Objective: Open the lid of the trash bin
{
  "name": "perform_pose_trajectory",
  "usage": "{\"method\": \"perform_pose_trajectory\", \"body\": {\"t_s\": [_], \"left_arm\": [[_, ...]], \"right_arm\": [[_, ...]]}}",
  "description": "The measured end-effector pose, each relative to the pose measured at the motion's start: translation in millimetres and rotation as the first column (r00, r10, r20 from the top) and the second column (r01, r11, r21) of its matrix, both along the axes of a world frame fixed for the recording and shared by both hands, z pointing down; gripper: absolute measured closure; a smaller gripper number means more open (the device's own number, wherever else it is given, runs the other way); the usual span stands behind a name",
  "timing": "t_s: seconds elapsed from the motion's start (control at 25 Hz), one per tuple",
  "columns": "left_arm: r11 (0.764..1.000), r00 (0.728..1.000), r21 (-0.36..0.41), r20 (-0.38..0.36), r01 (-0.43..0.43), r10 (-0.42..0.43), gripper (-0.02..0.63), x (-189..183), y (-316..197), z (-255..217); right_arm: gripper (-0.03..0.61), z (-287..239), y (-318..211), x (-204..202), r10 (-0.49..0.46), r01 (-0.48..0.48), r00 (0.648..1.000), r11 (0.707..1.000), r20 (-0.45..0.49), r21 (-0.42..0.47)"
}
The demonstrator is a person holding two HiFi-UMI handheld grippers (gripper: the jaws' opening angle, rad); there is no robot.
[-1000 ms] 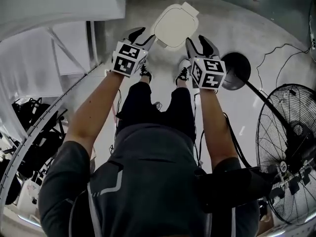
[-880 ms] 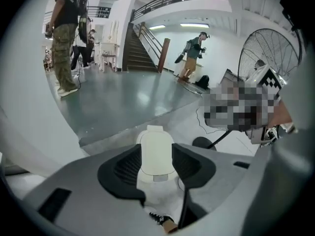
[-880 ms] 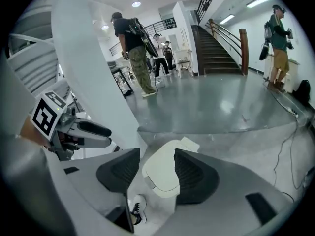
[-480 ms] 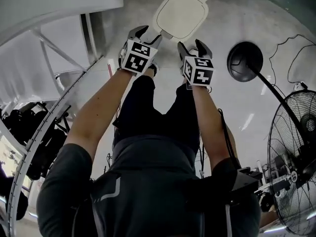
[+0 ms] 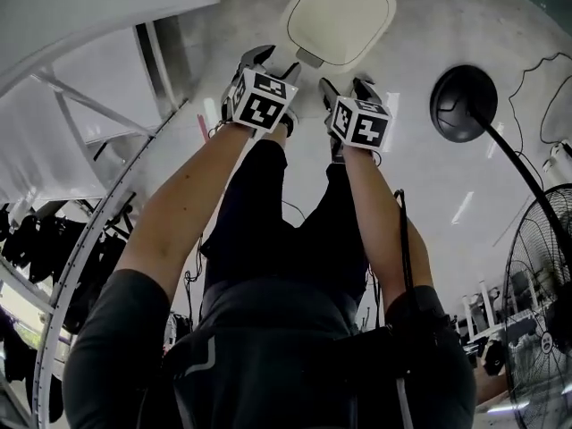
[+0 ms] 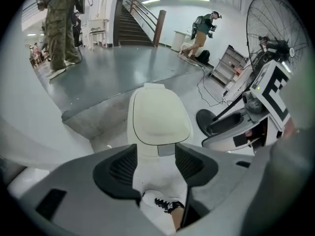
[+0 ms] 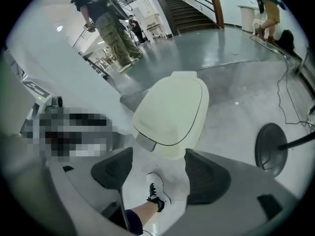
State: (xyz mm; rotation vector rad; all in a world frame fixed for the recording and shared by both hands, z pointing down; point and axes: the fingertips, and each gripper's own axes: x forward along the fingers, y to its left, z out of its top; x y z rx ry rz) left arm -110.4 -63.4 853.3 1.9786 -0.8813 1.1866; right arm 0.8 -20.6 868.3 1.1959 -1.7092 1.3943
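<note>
**Bin lid down, both claws spread at its near edge**

The trash bin (image 5: 344, 12) stands on the grey floor (image 5: 420, 52) just ahead of the person's feet. Its cream lid (image 6: 158, 114) lies flat and closed, with a small grey tab (image 6: 166, 150) at the near edge.

The left claw (image 5: 271, 63) points steeply down at the lid's near left corner. Its jaws are spread and have just been opening. In the left gripper view the tab and the lid's front edge show in the gap between the dark pads, which press on nothing.

The right claw (image 5: 347, 86) is just beside it, near the tab's right side, and well apart from the black round base (image 5: 463, 103) of a standing fan (image 5: 545, 329). Its jaws also stand wide and have just been opening. Only floor and a white shoe (image 7: 156, 191) show between them, with the lid just beyond the pads.

Farther off, a staircase (image 6: 138, 23) rises, and people (image 7: 110, 26) stand on the open floor.
</note>
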Motion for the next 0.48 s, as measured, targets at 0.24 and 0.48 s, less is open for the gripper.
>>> {"method": "perform_pose_trajectory", "body": {"t_s": [0.24,0.48], "left_arm": [[0.999,1.0,-0.049,0.009,-0.015,0.015,0.319,0,3,40],[0.999,1.0,-0.052,0.019,-0.012,0.013,0.311,1,3,63]], "right_arm": [[0.227,37,6,-3,0.095,-0.095,0.995,0.994,0.004,-0.045],[0.212,56,2,-6,0.165,-0.163,0.986,0.985,0.031,-0.059]]}}
